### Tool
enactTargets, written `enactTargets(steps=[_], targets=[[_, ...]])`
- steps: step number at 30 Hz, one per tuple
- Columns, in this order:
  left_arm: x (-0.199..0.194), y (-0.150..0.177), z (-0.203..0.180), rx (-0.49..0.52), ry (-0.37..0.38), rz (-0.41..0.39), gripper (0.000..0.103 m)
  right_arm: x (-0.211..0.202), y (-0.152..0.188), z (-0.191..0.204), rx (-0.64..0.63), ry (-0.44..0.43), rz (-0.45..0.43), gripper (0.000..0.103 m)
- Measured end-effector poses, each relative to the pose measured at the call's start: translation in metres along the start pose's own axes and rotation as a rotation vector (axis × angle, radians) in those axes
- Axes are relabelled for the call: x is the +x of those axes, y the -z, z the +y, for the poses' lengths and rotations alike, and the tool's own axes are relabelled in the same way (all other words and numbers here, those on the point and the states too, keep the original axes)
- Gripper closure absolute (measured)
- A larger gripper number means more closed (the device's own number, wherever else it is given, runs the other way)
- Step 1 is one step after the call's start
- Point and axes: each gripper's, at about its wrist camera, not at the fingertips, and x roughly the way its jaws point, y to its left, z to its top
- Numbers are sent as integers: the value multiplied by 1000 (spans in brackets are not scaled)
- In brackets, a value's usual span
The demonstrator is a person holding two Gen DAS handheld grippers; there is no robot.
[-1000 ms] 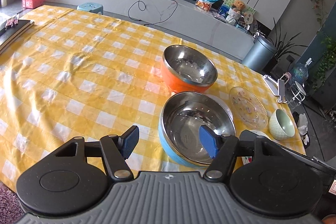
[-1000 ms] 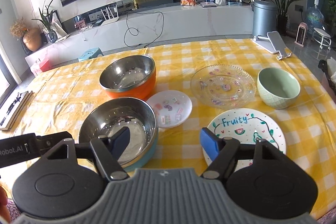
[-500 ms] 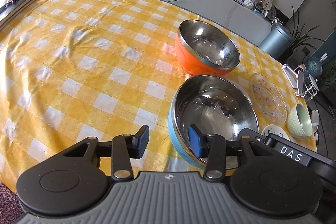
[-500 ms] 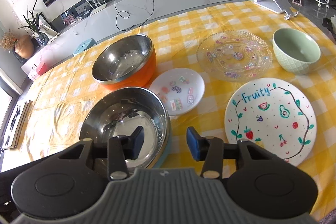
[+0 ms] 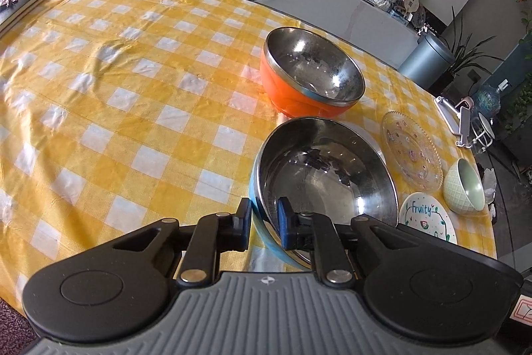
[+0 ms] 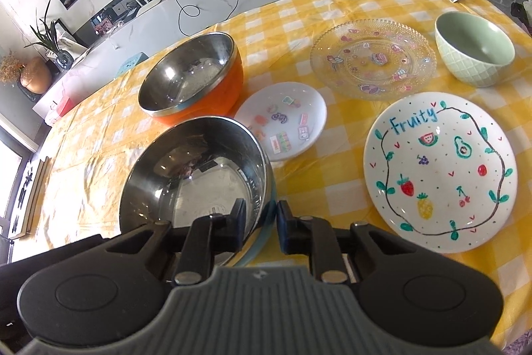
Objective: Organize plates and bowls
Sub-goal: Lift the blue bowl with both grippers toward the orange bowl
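Tongs point(image 5: 263, 223) newly astride bowl point(image 5: 327, 175) rim

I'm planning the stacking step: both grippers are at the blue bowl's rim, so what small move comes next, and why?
Probably lift the blue bowl straight up: the left gripper and right gripper each pinch its rim, and the orange bowl sits open just behind.

Glossy mirror-bright steel lines the blue-walled round bowl point(image 6: 196, 175) and the orange-walled round bowl point(image 6: 189, 75), the clear beaded glass plate point(image 6: 372, 59) glints, and the yellow-checked tablecloth point(image 5: 133, 95) lies slick and wrinkled.
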Motion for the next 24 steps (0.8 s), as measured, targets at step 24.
enactTargets(steps=[24], targets=[[-79,62,18,-86,99,-83,85,-76,56,-7,-3,-41,7,88]])
